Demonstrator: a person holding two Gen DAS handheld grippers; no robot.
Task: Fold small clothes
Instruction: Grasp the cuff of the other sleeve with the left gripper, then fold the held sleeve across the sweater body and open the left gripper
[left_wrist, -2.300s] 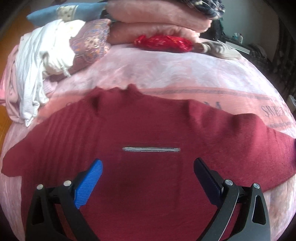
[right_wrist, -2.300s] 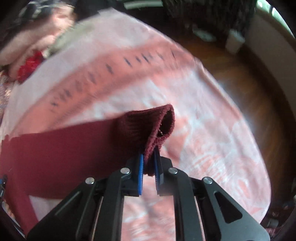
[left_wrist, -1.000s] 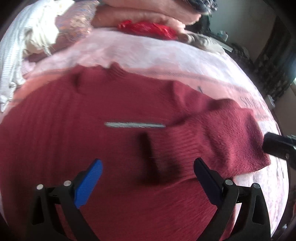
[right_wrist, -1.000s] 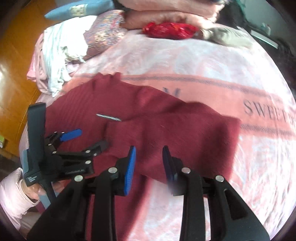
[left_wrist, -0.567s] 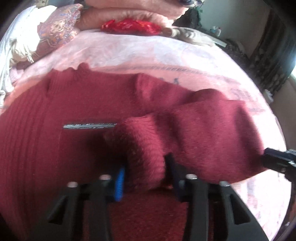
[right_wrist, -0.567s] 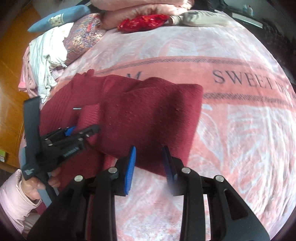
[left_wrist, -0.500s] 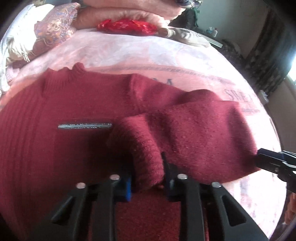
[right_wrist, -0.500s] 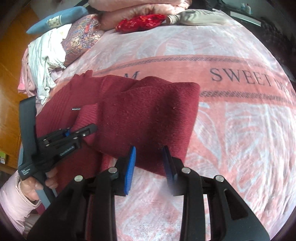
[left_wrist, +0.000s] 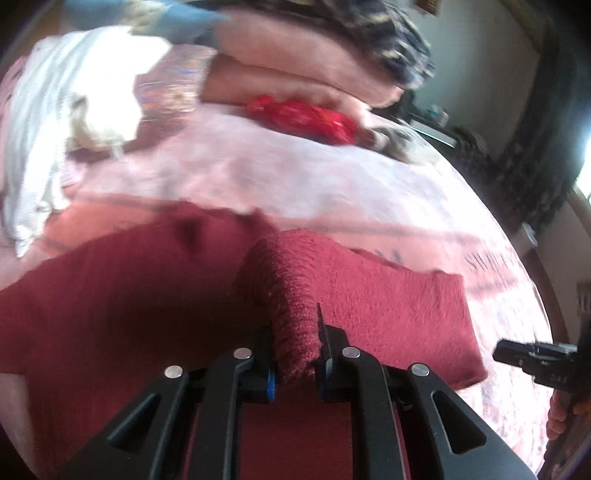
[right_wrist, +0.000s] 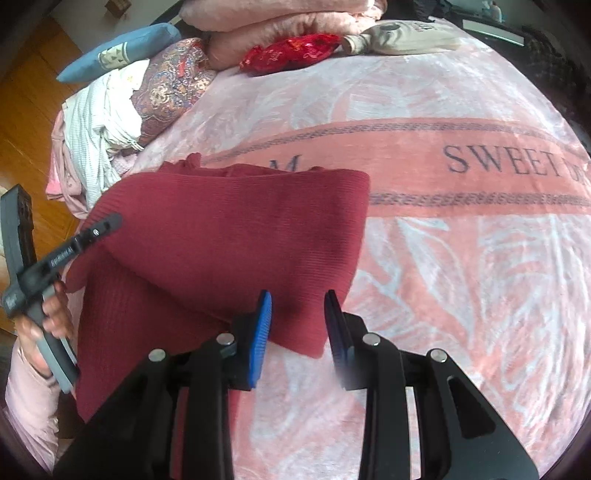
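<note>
— Locating the red sweater (right_wrist: 229, 236)?
— Lying flat on the pink blanket (right_wrist: 461, 277), collar pointing away, right side folded in over the body.
— And gripping what, the left gripper (left_wrist: 295, 343)?
— Closing on the ribbed sleeve cuff (left_wrist: 291, 310), pads pressing it from both sides, the cuff bunching up between them.
— Running which way from there, the sleeve?
— Stretching off to the right across the body, toward the folded edge; long axis lying crosswise to the collar-to-hem line.
— Doing anything, the right gripper (right_wrist: 297, 325)?
— Hovering with fingers spread, pinching nothing, just above the near corner of that folded edge.
— So leading the coming move?
— Probably the left, already holding the cuff; likely swinging the sleeve down along the fold, with the right nearer for pinning the corner.
</note>
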